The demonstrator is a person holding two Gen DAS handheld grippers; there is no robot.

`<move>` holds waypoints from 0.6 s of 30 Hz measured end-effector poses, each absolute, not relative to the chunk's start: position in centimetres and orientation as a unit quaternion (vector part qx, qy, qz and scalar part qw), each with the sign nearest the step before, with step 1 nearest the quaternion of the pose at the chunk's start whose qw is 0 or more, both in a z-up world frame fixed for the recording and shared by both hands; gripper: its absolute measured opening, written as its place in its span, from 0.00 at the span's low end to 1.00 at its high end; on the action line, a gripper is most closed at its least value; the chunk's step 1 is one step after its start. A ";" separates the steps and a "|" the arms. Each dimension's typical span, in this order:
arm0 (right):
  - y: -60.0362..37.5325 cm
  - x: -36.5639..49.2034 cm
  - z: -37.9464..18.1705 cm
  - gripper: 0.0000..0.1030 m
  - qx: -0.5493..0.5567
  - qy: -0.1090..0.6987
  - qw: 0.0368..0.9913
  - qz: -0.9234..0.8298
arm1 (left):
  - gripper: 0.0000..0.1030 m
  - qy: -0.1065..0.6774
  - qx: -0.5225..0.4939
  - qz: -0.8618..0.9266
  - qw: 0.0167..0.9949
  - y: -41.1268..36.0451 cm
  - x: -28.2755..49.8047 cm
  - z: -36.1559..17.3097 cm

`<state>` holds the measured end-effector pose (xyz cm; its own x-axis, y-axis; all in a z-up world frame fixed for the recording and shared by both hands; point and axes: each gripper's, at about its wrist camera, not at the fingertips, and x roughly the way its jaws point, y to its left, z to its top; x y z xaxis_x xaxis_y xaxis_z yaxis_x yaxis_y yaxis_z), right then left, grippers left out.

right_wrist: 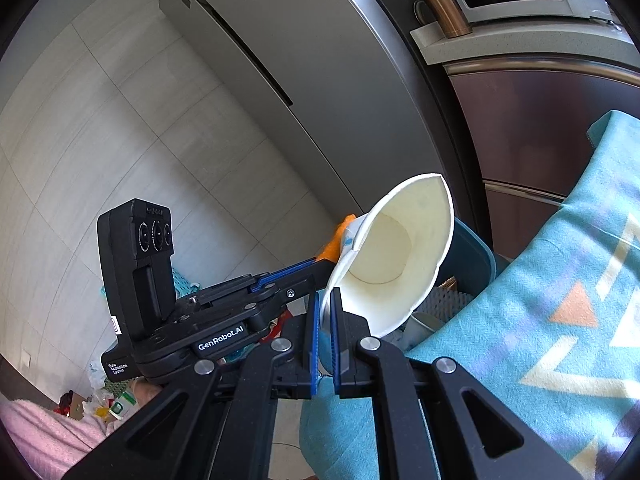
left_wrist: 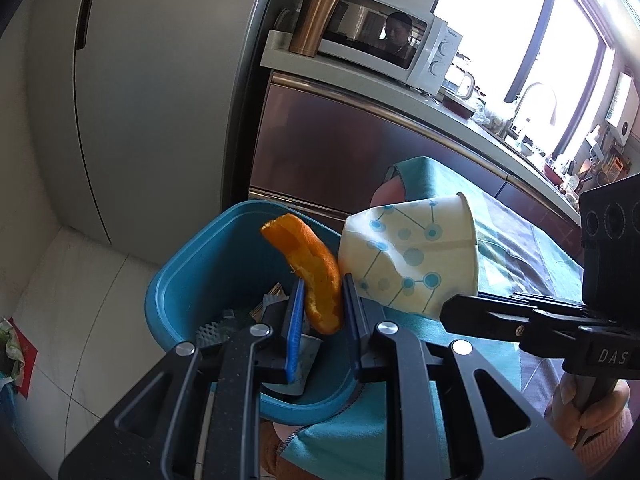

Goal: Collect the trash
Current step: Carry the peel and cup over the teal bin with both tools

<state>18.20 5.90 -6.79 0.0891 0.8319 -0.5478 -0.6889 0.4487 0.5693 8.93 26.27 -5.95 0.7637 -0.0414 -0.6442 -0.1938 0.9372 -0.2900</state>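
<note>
My left gripper (left_wrist: 322,300) is shut on an orange peel (left_wrist: 314,268) and holds it over the open blue trash bin (left_wrist: 192,268), which has wrappers and other trash inside. My right gripper (right_wrist: 325,312) is shut on the rim of a crumpled white paper cup (right_wrist: 394,248) with blue dots; the cup also shows in the left wrist view (left_wrist: 412,256), just right of the peel and beside the bin's rim. The bin's edge (right_wrist: 476,252) peeks out behind the cup in the right wrist view.
A teal patterned cloth (left_wrist: 500,248) covers the table next to the bin. A grey fridge (left_wrist: 140,100) stands behind. A counter carries a microwave (left_wrist: 392,48) and a copper tumbler (left_wrist: 316,16). Bagged rubbish (right_wrist: 104,400) lies on the tiled floor.
</note>
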 end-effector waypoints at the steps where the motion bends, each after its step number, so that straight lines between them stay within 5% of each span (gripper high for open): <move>1: 6.1 18.3 -6.9 0.04 0.082 0.434 0.733 0.518 | 0.19 0.343 -0.173 0.042 0.922 26.4 9.0 -6.1; 18: 9.6 18.9 -7.7 0.05 0.047 0.457 0.729 0.509 | 0.19 0.361 -0.195 0.060 0.910 27.6 10.1 -8.4</move>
